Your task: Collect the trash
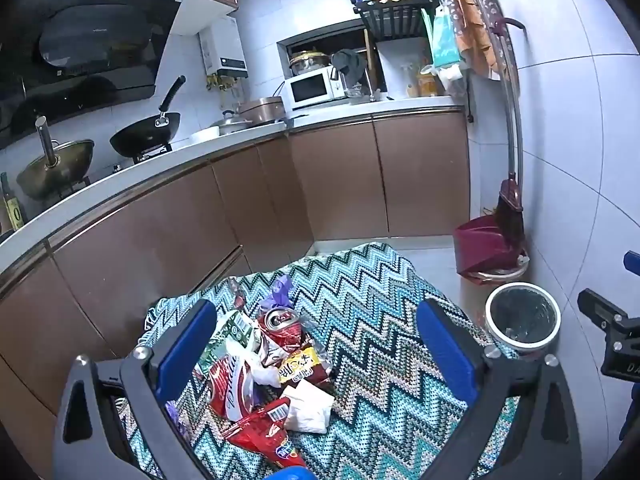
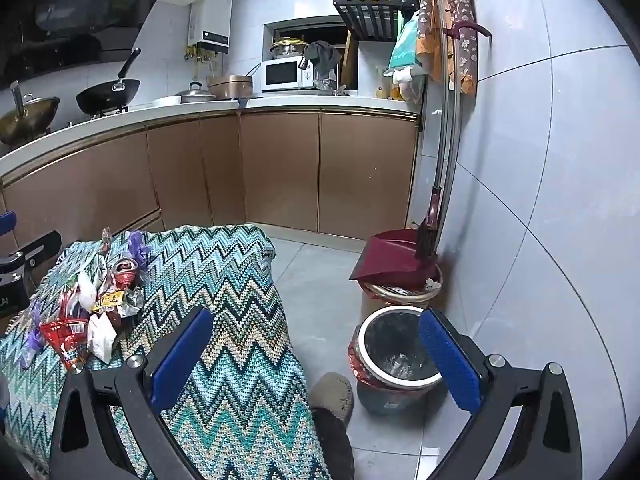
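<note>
A heap of trash lies on a zigzag-patterned cloth (image 1: 372, 320): a crushed red can (image 1: 280, 322), red snack wrappers (image 1: 264, 432), a brown-yellow packet (image 1: 300, 364), a white crumpled tissue (image 1: 308, 406) and a purple wrapper (image 1: 280, 290). My left gripper (image 1: 316, 344) is open and empty, hovering over the heap. The heap also shows in the right wrist view (image 2: 92, 308) at the left. My right gripper (image 2: 316, 344) is open and empty, above the cloth's right edge and beside a white-rimmed trash bin (image 2: 396, 348) with a dark liner. The bin also shows in the left wrist view (image 1: 522, 316).
Brown kitchen cabinets (image 2: 280, 168) run behind the cloth. A maroon dustpan (image 2: 388, 258) and broom (image 2: 436, 184) stand on a second bin by the tiled right wall. Grey floor tiles (image 2: 320, 280) lie between cloth and bin. Woks and a microwave (image 2: 280, 74) sit on the counter.
</note>
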`<state>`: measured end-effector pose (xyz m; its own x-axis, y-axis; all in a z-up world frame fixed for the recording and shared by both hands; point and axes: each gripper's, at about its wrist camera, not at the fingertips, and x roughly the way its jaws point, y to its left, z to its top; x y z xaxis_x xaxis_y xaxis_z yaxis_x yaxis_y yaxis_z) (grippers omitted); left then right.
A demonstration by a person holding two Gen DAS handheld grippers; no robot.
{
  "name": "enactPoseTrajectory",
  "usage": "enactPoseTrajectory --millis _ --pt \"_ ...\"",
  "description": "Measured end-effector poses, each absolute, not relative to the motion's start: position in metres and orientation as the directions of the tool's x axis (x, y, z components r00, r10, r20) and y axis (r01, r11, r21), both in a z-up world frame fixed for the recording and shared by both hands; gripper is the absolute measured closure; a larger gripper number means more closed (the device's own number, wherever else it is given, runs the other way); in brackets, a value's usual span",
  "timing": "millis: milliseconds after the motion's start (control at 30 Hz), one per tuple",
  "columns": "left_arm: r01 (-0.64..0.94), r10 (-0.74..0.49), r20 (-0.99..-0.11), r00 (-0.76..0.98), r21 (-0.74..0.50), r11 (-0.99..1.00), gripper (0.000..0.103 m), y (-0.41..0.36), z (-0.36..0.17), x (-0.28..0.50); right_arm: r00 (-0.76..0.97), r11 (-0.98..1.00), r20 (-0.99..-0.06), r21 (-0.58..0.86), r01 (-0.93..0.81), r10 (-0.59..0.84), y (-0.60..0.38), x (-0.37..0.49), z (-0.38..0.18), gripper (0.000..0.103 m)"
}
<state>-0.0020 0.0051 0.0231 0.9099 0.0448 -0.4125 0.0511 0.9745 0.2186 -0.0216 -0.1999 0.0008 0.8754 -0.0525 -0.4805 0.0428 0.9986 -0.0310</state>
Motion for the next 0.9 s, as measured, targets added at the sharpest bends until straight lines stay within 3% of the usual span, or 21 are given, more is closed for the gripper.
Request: enactPoseTrajectory --millis 267,900 --pt "0.071 0.006 -0.425 0.905 0.166 0.984 0.003 0.006 0.028 0.002 0.882 0.998 -0.467 -0.023 0.064 -0.067 -0.205 -0.026 0.010 0.000" --pt "0.088 0.010 -0.430 0.903 0.207 0.974 0.003 -0.009 0.032 -0.002 0.895 0.999 -0.447 0.039 0.006 0.013 -0.205 -0.030 0.017 0.000"
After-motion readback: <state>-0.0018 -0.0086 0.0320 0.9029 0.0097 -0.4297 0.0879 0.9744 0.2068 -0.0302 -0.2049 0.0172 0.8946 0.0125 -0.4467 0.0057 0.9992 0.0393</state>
